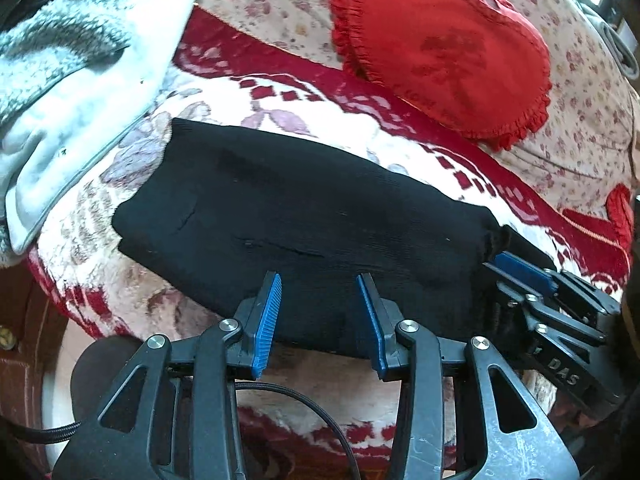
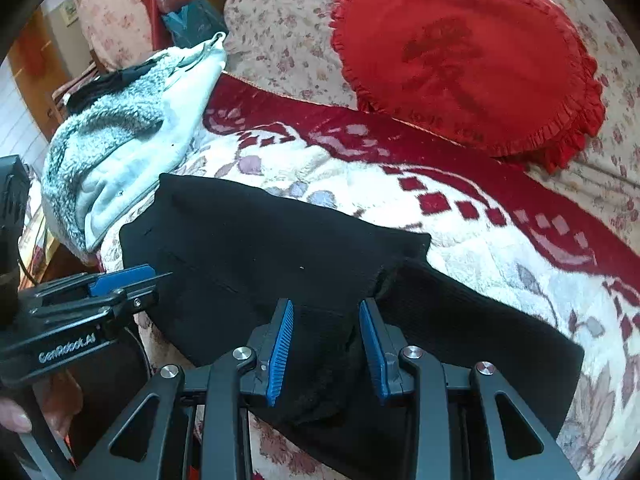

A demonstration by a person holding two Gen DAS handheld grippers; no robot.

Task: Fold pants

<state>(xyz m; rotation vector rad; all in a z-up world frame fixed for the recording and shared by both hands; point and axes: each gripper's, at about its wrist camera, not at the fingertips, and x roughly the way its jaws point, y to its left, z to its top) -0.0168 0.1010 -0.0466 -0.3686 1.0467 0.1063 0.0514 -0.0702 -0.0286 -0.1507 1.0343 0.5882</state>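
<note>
Black pants [image 1: 288, 216] lie partly folded on a red-and-white blanket; they also show in the right wrist view [image 2: 256, 236], with a second layer running off to the right [image 2: 480, 328]. My left gripper [image 1: 320, 284] is open at the pants' near edge, its blue pads apart over the cloth. My right gripper [image 2: 326, 312] is open, its pads either side of a bunched fold of the pants. The right gripper also shows in the left wrist view [image 1: 520, 272] at the pants' right end. The left gripper shows in the right wrist view [image 2: 132, 276] at the pants' left edge.
A red heart-shaped cushion [image 1: 444, 44] lies behind the pants, also in the right wrist view [image 2: 460, 56]. A grey-white fleece garment [image 1: 68, 64] lies to the left, also in the right wrist view [image 2: 124, 144]. The blanket [image 2: 460, 216] covers a floral sofa.
</note>
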